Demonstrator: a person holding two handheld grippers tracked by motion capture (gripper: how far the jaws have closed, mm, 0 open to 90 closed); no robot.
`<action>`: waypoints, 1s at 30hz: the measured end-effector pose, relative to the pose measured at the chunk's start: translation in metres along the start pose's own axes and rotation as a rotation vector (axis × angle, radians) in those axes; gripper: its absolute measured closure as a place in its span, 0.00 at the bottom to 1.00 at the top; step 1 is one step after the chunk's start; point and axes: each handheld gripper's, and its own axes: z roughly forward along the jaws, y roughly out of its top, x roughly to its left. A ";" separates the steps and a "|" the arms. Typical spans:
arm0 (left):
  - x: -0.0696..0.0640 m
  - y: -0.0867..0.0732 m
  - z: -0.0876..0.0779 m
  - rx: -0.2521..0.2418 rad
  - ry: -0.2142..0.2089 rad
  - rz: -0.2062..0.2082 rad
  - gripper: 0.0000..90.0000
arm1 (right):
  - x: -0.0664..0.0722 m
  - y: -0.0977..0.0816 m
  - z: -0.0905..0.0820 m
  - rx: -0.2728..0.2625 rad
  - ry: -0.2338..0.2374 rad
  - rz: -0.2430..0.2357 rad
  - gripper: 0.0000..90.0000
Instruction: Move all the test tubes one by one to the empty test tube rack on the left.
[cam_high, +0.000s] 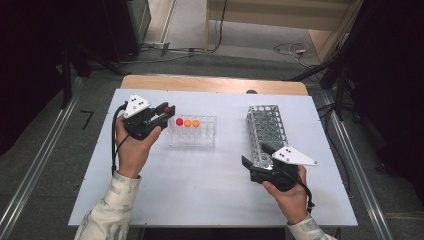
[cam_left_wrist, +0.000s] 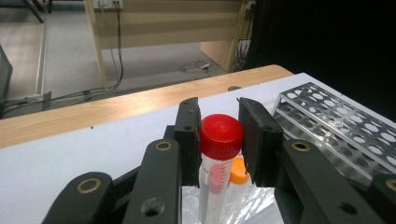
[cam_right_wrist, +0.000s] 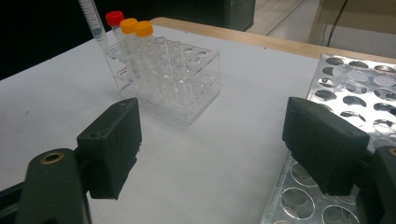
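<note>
My left gripper is shut on the red cap of a clear graduated tube, which hangs upright just off the left end of a clear plastic rack. The tube's tapered lower part hangs beside that rack. In the rack's back row stand one red-capped tube and two orange-capped tubes. My right gripper is held open, with nothing between its jaws, at the near end of a perforated metal rack. Its black jaws stand wide apart over the white tabletop.
The white table has bare surface between the two racks and along its front edge. The metal rack holds no tubes in the holes I see. A wooden strip runs along the far edge, with cables on the floor behind.
</note>
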 end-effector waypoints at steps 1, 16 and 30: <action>0.001 0.000 0.001 -0.001 0.002 -0.002 0.78 | 0.000 0.000 0.000 0.001 -0.001 0.000 0.20; 0.007 0.000 0.017 0.002 0.058 0.019 0.78 | -0.004 -0.001 -0.001 0.002 -0.009 0.007 0.20; 0.003 -0.017 0.022 0.021 0.082 0.017 0.78 | -0.005 -0.002 -0.002 0.004 -0.009 0.006 0.20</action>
